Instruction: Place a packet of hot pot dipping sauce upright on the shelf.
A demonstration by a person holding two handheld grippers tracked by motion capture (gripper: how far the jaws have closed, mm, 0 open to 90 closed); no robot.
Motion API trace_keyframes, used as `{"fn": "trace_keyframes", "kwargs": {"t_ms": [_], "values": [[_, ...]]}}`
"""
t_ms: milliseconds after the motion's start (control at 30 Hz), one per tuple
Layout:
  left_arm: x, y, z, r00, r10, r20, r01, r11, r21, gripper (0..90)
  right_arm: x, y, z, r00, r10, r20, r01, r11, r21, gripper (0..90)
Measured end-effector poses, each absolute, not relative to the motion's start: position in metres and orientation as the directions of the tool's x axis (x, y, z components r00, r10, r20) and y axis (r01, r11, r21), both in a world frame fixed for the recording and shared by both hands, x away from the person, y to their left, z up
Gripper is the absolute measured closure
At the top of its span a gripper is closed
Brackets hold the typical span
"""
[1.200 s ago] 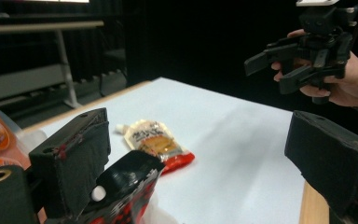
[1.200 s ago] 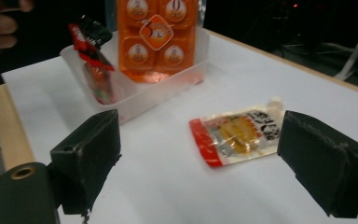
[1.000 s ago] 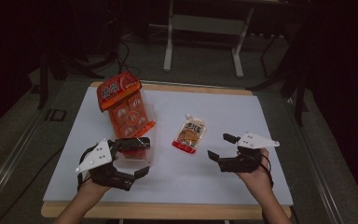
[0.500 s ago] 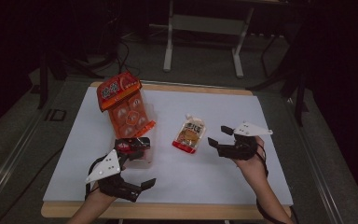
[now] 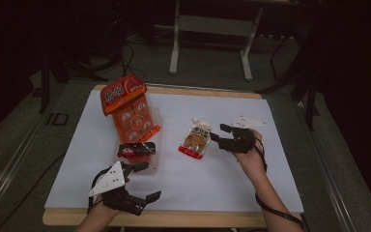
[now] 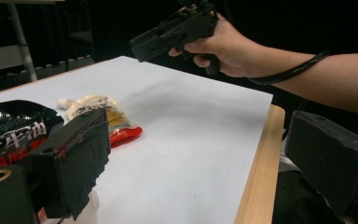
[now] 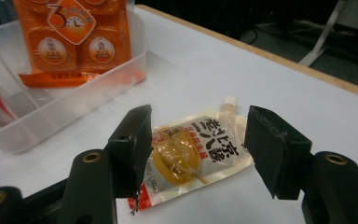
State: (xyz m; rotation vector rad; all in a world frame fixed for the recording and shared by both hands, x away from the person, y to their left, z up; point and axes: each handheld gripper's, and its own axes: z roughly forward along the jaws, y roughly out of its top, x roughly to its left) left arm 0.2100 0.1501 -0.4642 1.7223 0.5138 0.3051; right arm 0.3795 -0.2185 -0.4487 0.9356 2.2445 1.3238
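Cut off by the left edge beyond the near jaw in the left gripper view, a black packet [image 6: 9, 128] with half-readable print; partly hidden behind the left jaw in the right gripper view, the sauce pouch [image 7: 193, 156], small print too fine to read

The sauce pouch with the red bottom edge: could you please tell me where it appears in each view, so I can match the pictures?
High view: the sauce pouch lies mid-table, just left of the right gripper.
Left gripper view: the pouch lies left of centre, under the right gripper.
Right gripper view: the pouch lies at centre, between the open fingers.
Shared landmark: the white table sheet.
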Motion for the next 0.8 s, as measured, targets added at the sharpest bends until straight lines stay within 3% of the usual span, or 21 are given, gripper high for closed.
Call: {"fn": "trace_keyframes", "kwargs": {"t_ms": [800], "values": [[0.195, 0.16, -0.477, 0.839, 0.539, -0.076, 0.192, -0.162, 0.968, 7.4, 0.436, -0.216, -0.484, -0.652, 0.756, 0.054, 0.466, 0.344, 0.815, 43.7]]}}
